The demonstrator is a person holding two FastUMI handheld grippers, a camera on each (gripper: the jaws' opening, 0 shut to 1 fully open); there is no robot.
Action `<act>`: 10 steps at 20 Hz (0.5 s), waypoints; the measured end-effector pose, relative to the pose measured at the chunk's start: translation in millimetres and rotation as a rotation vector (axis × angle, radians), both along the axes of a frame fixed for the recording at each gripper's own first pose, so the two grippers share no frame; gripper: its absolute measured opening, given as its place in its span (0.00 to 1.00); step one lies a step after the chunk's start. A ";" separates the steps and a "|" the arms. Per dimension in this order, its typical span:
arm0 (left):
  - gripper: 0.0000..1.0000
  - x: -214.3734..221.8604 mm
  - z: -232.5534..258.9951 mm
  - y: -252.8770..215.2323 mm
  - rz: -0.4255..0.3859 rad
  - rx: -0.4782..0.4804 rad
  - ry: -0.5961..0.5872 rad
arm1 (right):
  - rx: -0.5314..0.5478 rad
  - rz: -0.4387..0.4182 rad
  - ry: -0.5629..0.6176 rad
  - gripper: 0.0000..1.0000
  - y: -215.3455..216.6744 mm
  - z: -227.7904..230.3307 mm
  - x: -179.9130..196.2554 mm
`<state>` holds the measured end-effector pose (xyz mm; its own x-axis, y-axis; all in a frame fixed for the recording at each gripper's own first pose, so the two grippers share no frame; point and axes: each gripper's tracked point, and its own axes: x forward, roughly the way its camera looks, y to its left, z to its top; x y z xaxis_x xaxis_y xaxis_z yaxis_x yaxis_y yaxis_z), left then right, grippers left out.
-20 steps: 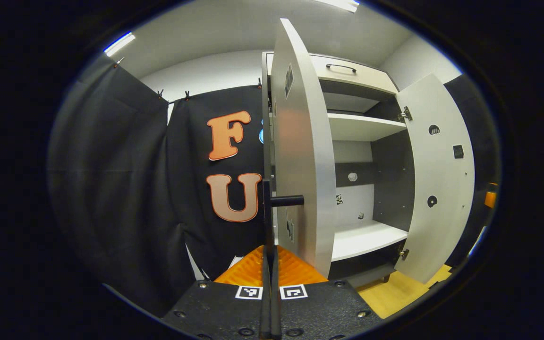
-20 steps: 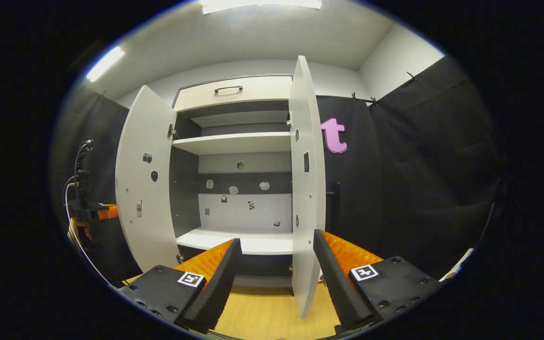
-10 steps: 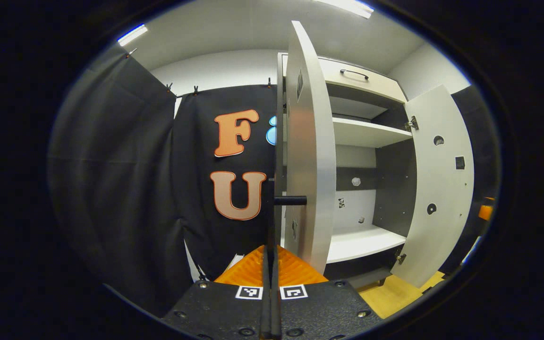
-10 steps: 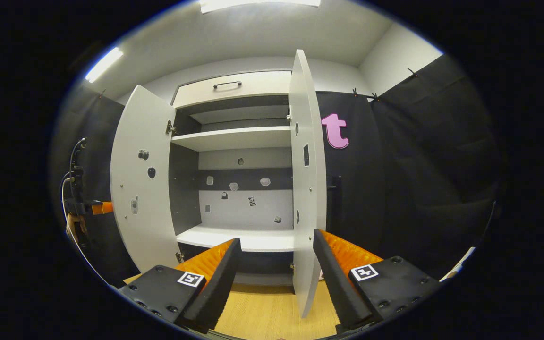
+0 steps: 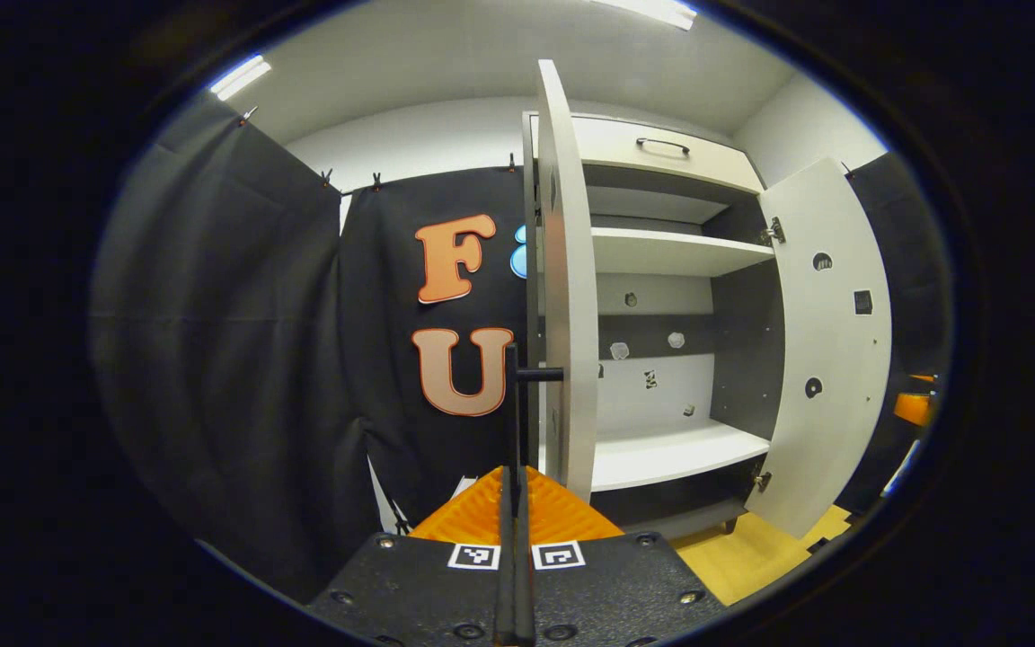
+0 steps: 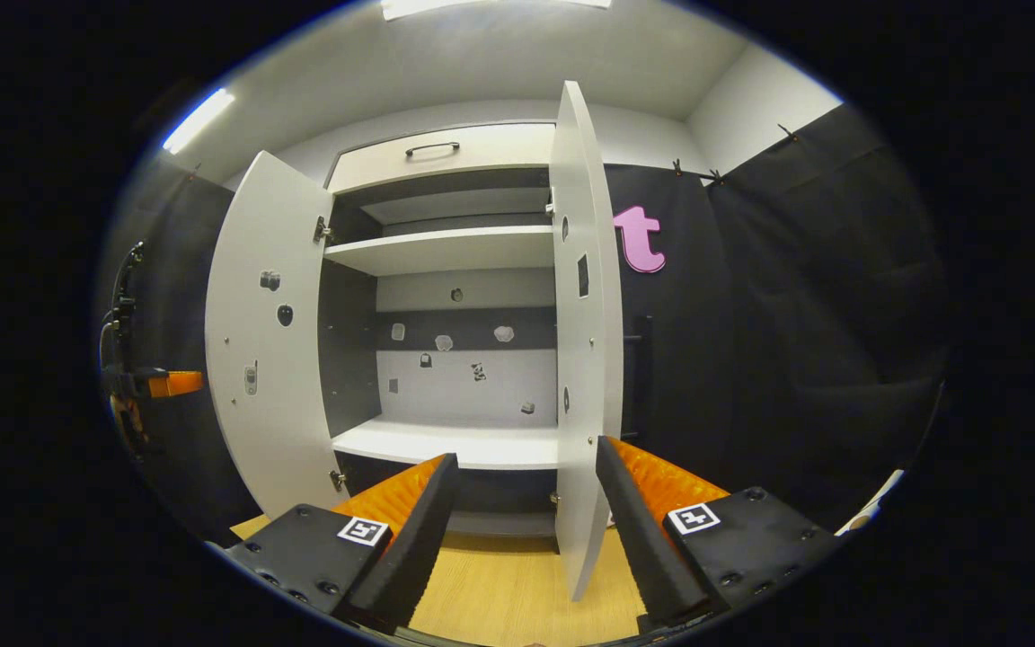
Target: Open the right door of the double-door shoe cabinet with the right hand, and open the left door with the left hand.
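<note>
Left tool (image 5: 514, 503): fingers pressed together on thin black handle (image 5: 512, 404) of left door (image 5: 562, 296). Left door swung out, seen edge-on in left gripper view. Right tool (image 6: 522, 530): fingers spread wide, nothing between, near free edge of right door (image 6: 582, 341). Right door swung out from shoe cabinet (image 6: 455, 270). Shelves (image 6: 446, 252) exposed inside. Drawer (image 6: 441, 162) on top closed. Wooden floor (image 6: 499, 602) below.

Left gripper view: close at left door (image 5: 561, 270) edge, facing in. Right gripper view: farther back, before right door (image 6: 582, 323). Shared: shelves (image 6: 446, 252).
</note>
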<state>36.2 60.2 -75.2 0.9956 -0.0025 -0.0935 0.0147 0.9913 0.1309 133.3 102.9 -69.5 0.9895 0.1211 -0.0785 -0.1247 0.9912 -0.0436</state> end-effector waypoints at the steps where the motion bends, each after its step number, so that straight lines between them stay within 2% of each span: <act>1: 0.00 -5.1 4.5 -4.5 -0.002 0.006 -0.012 | -0.007 -0.006 -0.007 0.89 -2.5 1.1 0.1; 3: 0.01 -13.3 12.6 -10.5 0.009 0.033 -0.021 | -0.009 -0.015 -0.023 0.89 -6.1 3.5 0.7; 4: 0.12 -18.0 16.0 -14.2 0.017 0.043 -0.024 | -0.009 -0.019 -0.028 0.89 -6.4 4.4 0.7; 5: 0.18 -21.8 18.1 -16.8 0.025 0.045 -0.023 | -0.008 -0.018 -0.032 0.97 -6.7 5.1 0.3; 8: 0.39 -29.7 23.4 -29.7 0.033 0.020 -0.030 | -0.007 -0.018 -0.029 0.97 -9.0 4.5 -1.3; 9: 0.41 -31.8 25.7 -32.7 0.036 0.017 -0.034 | -0.005 -0.023 -0.031 0.97 -11.0 5.2 -1.4; 10: 0.47 -33.7 29.4 -34.9 0.038 0.017 -0.043 | -0.003 -0.029 -0.034 0.97 -13.2 5.6 -1.8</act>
